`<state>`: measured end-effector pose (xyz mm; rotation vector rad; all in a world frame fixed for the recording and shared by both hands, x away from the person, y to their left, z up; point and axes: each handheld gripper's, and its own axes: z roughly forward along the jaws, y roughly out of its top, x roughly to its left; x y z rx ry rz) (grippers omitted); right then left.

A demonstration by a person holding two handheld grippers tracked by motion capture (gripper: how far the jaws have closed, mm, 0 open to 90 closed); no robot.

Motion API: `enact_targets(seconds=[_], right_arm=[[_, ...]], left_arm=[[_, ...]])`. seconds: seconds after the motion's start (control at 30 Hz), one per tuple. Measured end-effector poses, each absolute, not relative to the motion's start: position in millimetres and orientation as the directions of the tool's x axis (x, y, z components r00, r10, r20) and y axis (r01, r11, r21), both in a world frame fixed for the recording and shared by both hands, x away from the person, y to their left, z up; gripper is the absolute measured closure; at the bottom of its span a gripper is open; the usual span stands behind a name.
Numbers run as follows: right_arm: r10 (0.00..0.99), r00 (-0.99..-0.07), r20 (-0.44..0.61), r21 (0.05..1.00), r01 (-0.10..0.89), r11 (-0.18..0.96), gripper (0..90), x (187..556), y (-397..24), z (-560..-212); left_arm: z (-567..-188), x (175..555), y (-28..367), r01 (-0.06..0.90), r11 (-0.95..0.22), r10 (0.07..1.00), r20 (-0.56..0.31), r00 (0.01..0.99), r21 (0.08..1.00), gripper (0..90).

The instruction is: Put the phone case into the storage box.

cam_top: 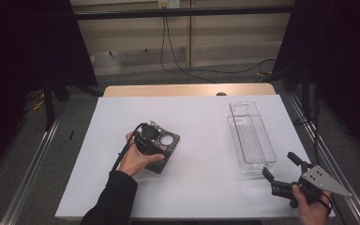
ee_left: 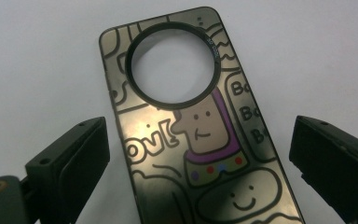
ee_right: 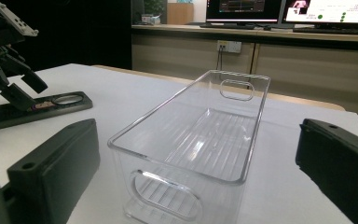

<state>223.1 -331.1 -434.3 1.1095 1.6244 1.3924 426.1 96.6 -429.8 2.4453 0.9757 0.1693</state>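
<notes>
The left tool (ee_left: 200,154) is hovering wide open, empty, over the phone case (ee_left: 191,126). The case is probably thin, light and slippery; grip across its long edges below the camera ring (ee_left: 170,63).

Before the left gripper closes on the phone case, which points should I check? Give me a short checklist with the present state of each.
1. Left gripper jaws open wide enough for the phone case: ok, one jaw on each side, both apart from it.
2. Case lies flat on the white table: ok.
3. Jaws level with the case edges: cannot tell; the left gripper view looks down from above.
4. Clear bin empty and upright: ok.
5. Right gripper away from the case: ok, it is near the bin's close end, jaws open.
6. Path from case to bin free: ok, only bare table between them.
</notes>
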Motion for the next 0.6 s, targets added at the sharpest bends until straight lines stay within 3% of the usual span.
enact_targets(seconds=[0.6], right_arm=[[0.926, -0.377, 0.015, 0.987, 0.154, 0.047, 0.0, 222, -331, -434]], left_arm=[[-448, 430, 86, 0.617, -0.651, 0.676, -0.032, 0.736, 0.442, 0.0]])
